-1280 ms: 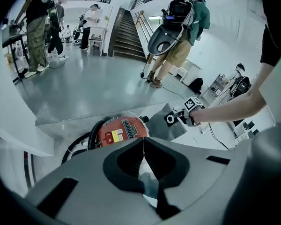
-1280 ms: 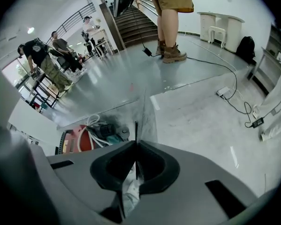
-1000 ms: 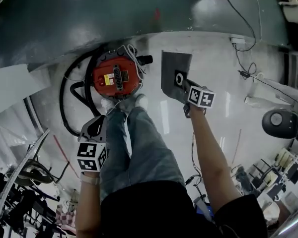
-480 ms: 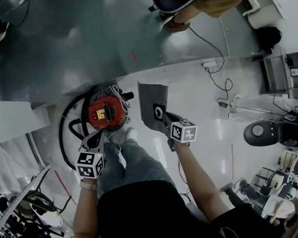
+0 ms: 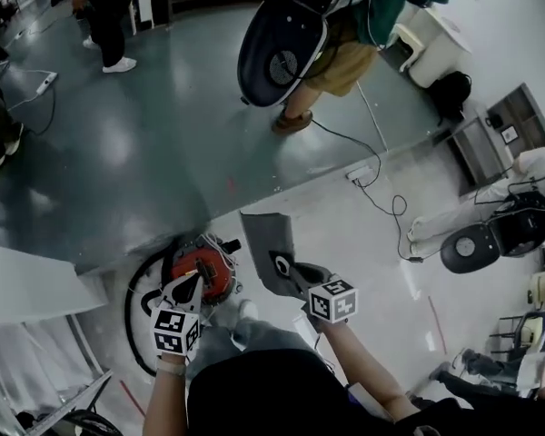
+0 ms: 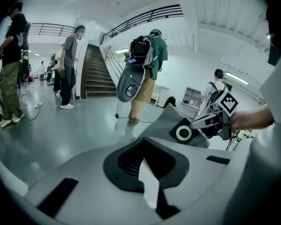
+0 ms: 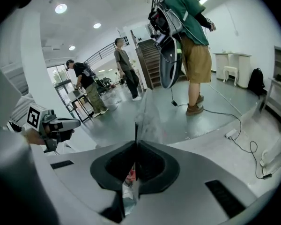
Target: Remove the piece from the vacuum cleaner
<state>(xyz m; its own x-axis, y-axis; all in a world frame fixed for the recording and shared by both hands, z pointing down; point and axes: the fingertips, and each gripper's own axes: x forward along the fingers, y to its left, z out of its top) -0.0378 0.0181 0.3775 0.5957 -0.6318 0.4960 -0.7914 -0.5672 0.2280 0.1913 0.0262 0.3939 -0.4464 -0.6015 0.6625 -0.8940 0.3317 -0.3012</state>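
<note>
Piece one, in right tongs, vacuum one

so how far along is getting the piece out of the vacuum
Done: the grey piece is out, clear of the vacuum on the floor. In hand: the right hand-held gripper is shut on its edge. Left: setting it down somewhere.
</note>
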